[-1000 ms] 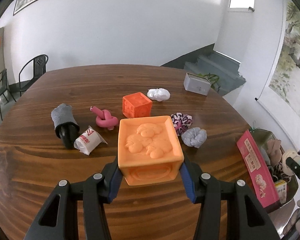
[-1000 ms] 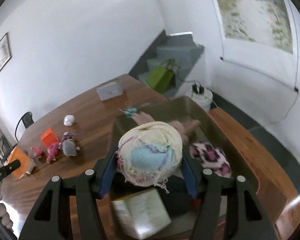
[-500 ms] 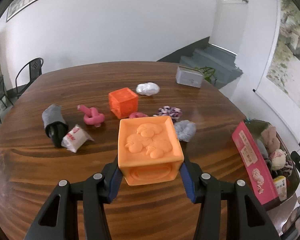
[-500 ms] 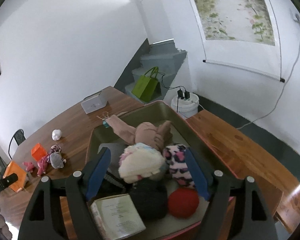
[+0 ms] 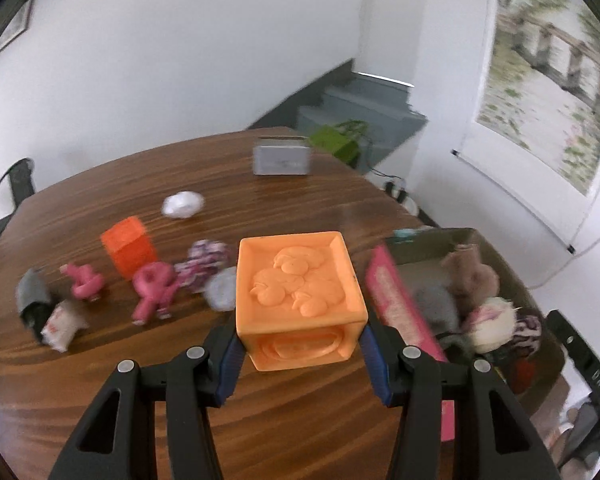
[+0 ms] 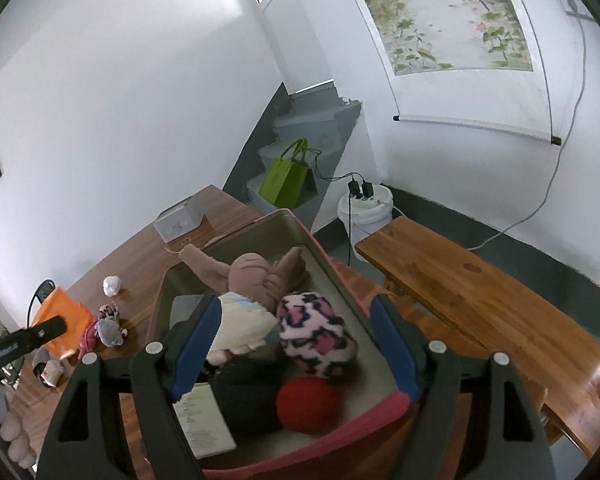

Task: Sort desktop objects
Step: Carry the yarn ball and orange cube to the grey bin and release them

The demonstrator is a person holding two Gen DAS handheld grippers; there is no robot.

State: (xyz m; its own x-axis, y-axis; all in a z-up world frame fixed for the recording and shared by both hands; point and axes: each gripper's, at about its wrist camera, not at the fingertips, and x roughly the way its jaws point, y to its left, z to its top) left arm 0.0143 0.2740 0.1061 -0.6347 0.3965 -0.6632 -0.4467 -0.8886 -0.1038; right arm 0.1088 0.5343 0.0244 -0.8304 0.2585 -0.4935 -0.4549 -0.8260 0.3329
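Right now the left gripper (image 5: 300, 354) is clamping a large orange block (image 5: 298, 298), its blue pads pressing the block's two side faces while the embossed face is looking up. The block is riding clear above the wooden table (image 5: 300, 420), not resting on it. Ahead and to the gripper's right, the bin (image 5: 470, 236) is sitting at the table's edge, with its pink wall (image 5: 400, 300) on the near side and soft toys already lying inside. To the gripper's left, unsorted things are waiting on the table: a smaller orange cube (image 5: 129, 249), a pink figure (image 5: 154, 290) and a white wad (image 5: 183, 205) farther off.

The right gripper (image 6: 296, 350) is hanging over the same bin (image 6: 236, 248) with its jaws spread wide and nothing between them; a leopard-print ball (image 6: 316, 334) and a red ball (image 6: 309, 404) are lying below it.

The step in hand looks like carrying the block to the bin. Doing it well probably means keeping the squeeze steady, since the block looks soft and could slip, lifting it over the pink wall, and releasing low over a free spot. The right gripper is occupying that space, so it would be wise to clear it first.
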